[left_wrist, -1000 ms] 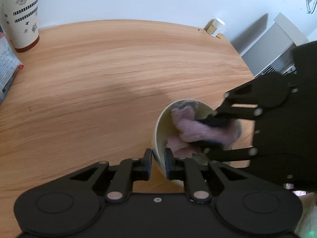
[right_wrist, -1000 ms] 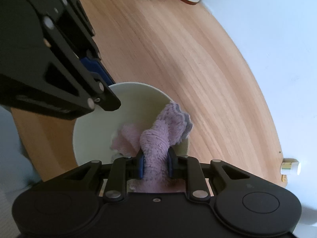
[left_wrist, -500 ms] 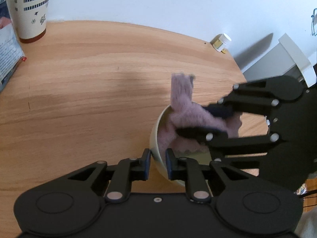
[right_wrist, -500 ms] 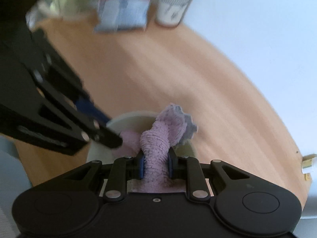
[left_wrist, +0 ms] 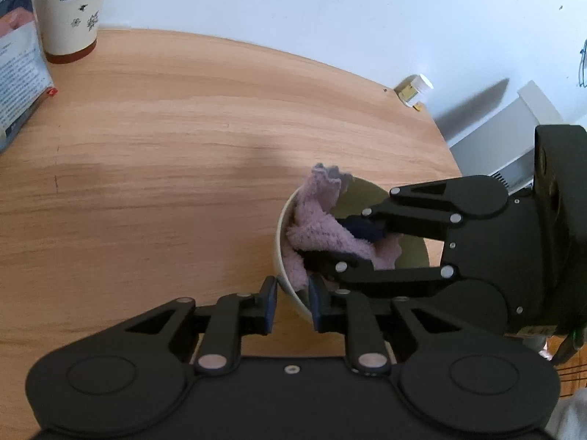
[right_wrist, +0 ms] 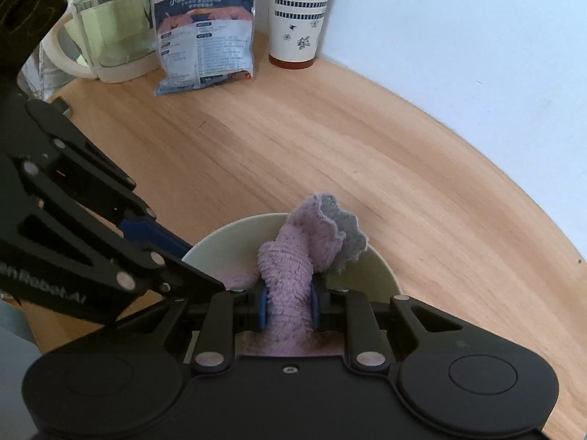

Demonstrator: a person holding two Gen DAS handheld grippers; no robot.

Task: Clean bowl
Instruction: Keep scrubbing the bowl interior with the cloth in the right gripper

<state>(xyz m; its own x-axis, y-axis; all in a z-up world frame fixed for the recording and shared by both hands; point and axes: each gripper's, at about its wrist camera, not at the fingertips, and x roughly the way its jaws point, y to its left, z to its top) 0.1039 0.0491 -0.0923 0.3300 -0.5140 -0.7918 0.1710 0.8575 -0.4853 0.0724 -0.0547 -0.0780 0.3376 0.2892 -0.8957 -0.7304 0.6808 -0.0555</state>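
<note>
The pale bowl (left_wrist: 290,293) sat near the wooden table's (left_wrist: 165,154) edge, its rim pinched between the left gripper's (left_wrist: 291,302) nearly closed jaws. The right gripper (right_wrist: 288,310) was clamped on a pink cloth (right_wrist: 293,267) bunched inside the bowl. Wiping looked underway, not finished; how clean the inside was, I couldn't tell.

bowl (right_wrist: 381,275) floor: hidden under pink cloth (right_wrist: 293,267) and right tongs (right_wrist: 288,306)
bowl near wall: blocked by left tongs (left_wrist: 291,302)
cup (left_wrist: 69,7) top: cut off by frame edge
packet (right_wrist: 205,36) print: too small to read
jug (right_wrist: 110,25): partly behind left tongs body
</note>
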